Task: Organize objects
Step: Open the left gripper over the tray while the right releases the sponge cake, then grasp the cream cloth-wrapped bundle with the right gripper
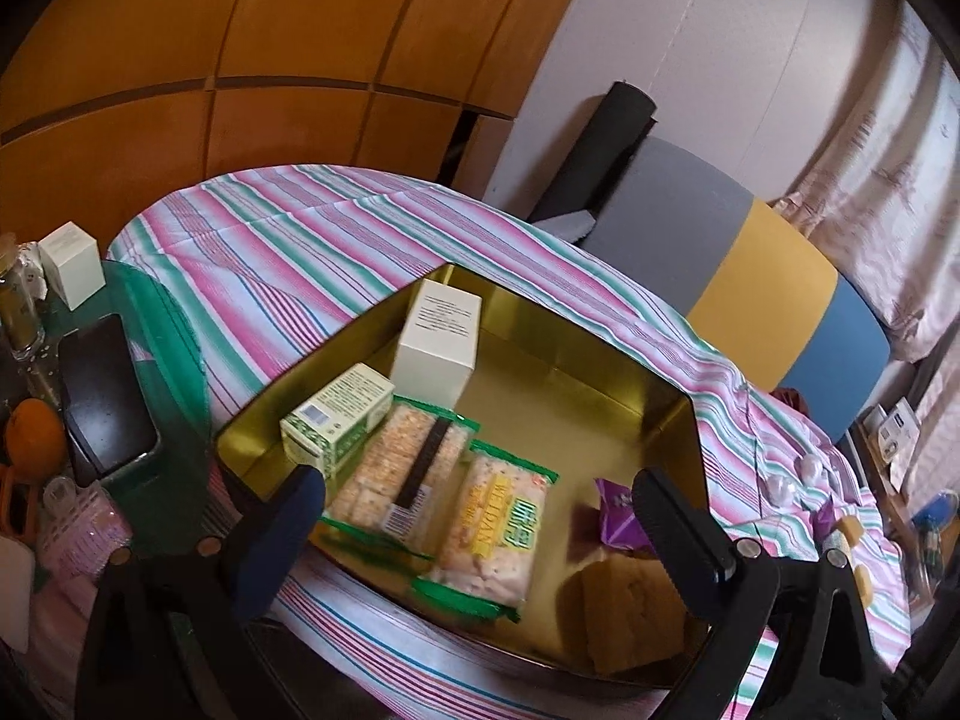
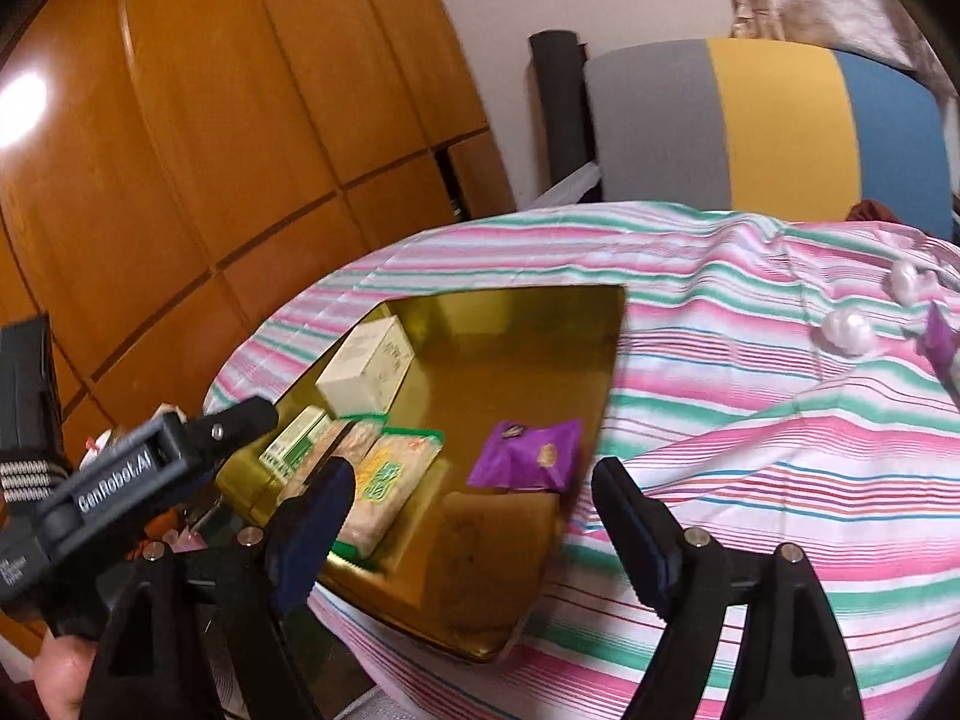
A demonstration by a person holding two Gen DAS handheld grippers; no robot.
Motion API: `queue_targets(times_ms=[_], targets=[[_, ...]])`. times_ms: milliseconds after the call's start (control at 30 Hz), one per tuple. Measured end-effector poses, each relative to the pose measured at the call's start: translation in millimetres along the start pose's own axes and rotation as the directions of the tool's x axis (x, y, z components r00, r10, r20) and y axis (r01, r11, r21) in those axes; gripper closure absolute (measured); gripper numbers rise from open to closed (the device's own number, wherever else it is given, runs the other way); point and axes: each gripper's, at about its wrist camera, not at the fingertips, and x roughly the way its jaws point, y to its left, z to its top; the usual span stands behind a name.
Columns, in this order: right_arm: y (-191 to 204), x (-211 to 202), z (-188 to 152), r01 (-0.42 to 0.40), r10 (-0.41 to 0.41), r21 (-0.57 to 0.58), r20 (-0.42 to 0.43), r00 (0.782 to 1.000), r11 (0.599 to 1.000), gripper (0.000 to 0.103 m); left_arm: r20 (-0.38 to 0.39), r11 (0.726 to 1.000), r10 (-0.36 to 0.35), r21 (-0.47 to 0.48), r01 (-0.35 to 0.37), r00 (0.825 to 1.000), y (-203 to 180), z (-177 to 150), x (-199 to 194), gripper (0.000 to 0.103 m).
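Striped tablecloth (image 2: 750,420) covers the table; gold tin tray (image 2: 540,324) sits on it w/ contents packed toward its left side. Inside, largest to smallest: white carton (image 2: 366,369) upright at the back, two cracker packs (image 1: 444,498) flat side by side, green-white box (image 1: 336,417) lying beside the carton, purple snack packet (image 2: 528,456) alone near the front-right wall. Loose items remain outside on the cloth: two clear-wrapped pieces (image 2: 849,330) and another purple packet (image 2: 942,342) at the far right. Right gripper (image 2: 474,516): jaws spread wide, nothing between pads, positioned just short of the packet in the tray. Left gripper (image 1: 480,516): jaws apart, empty, hovering over the tray's near edge. Risks, est.: both grippers crowd the same tray edge, so a reach by either may clip the other; a low pass may catch the tray rim and shift it on the loose cloth; slick wrappers may slip from the pads; cloth folds may snag a finger near the loose items. Legible text: "WEIDAN" on the nearer cracker pack; "GenRobot.AI" on the left gripper body. Carton print too small to read.
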Motion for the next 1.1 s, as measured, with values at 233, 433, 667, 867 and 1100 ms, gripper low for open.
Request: queue_targets(times_ms=[233, 433, 667, 867, 1100], targets=[[-20.8, -20.3, 7.6, 0.073, -0.074, 0.032, 0.051, 0.996, 0.997, 0.020, -0.024, 0.997, -0.042, 0.062, 0.043, 0.999, -20.1, -11.0, -1.5, 0.000], [-54.3, -29.5, 4.9, 0.157, -0.162, 0.089, 0.045, 0.986, 0.984, 0.020, -0.033, 0.988, -0.089, 0.121, 0.092, 0.995, -38.7, -20.1, -6.7, 0.000], [-117.9, -41.2, -15.3, 0.301, -0.304, 0.164, -0.008, 0.953, 0.939, 0.020, -0.072, 0.963, -0.152, 0.216, 0.164, 0.986, -67.4, -38.2, -11.7, 0.000], [-181.9, -54.2, -28.3, 0.394, -0.393, 0.221, -0.048, 0.918, 0.892, 0.020, -0.144, 0.924, -0.216, 0.288, 0.249, 0.966, -100.8, -62.4, -15.3, 0.000], [-251.9, -69.1, -31.1, 0.475, -0.474, 0.272, -0.074, 0.877, 0.837, 0.020, -0.230, 0.855, -0.276, 0.386, 0.348, 0.933, -145.7, -92.6, -23.0, 0.000]])
